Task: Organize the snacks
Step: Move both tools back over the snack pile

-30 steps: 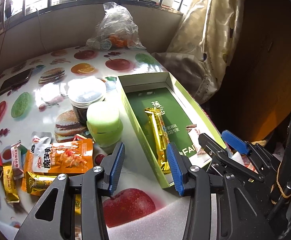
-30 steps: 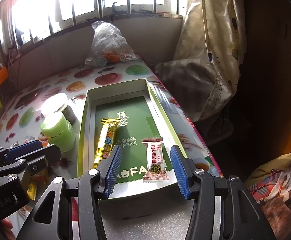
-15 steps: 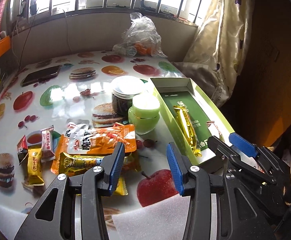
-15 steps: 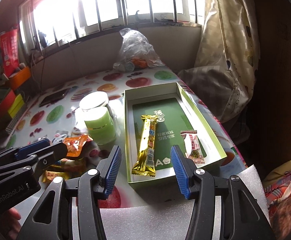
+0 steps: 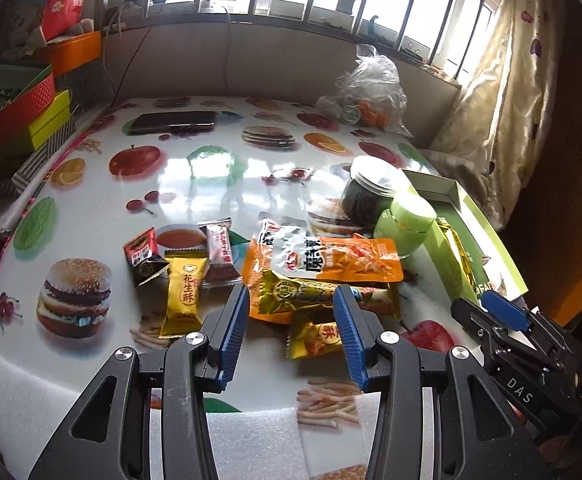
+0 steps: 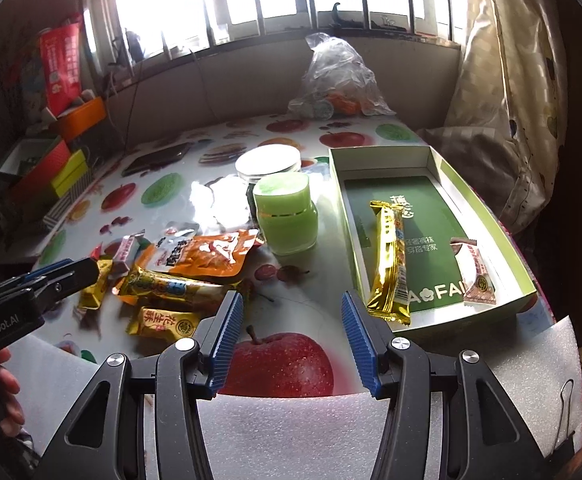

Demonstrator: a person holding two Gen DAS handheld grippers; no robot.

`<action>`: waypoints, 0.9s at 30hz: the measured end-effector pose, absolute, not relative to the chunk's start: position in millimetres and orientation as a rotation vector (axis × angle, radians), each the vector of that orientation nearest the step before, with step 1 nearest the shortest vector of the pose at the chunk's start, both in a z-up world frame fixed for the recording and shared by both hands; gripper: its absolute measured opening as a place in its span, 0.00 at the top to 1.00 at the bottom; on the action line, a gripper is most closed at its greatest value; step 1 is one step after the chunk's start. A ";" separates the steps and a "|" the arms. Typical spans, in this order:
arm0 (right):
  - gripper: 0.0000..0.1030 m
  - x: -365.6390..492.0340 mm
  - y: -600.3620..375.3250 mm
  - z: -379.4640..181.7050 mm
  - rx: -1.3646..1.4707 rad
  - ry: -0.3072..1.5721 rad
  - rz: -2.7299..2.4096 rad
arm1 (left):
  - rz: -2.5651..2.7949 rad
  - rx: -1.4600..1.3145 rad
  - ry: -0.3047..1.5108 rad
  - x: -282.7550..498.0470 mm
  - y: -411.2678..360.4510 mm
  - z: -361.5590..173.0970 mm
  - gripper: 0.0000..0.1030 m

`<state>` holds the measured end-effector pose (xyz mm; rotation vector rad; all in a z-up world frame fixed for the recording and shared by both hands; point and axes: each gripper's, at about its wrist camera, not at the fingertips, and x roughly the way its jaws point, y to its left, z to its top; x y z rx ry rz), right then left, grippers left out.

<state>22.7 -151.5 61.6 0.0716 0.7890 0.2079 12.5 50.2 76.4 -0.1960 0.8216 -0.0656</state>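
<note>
While both claws hang released over the bench, the left claw [image 5: 293,332] faces overlapping snacks: its jaws could pinch the gold bar [image 5: 311,294] together with the orange pouch [image 5: 331,260] lying on it, dragging both. The right claw [image 6: 291,334], empty, sits just beside the green box [image 6: 447,168], which seemingly holds two snacks.

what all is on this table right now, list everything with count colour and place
green box: 1, green, open, table's right side
gold bar: 1, gold, in the box
small pink packet: 1, pink-white, in the box
loose snack packets: several, orange, gold, red, pink, piled left of the box
green jar: 1, beside the box
dark jar: 1, white lid, behind the green jar
phone: 1, dark, far side
plastic bag: 1, clear, by the window
left gripper: black, blue pads, open, empty
right gripper: same, open, empty
</note>
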 end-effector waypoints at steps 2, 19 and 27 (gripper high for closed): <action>0.50 23.9 -142.6 58.7 0.062 0.795 0.231 | -0.045 -0.205 0.823 11.4 60.5 72.5 0.56; 0.50 39.5 -62.6 32.1 -0.137 0.855 0.454 | 0.038 -0.286 0.858 11.9 119.5 45.2 0.56; 0.50 37.7 -50.0 24.5 -0.130 0.924 0.521 | 0.041 -0.320 0.874 17.2 136.2 36.7 0.56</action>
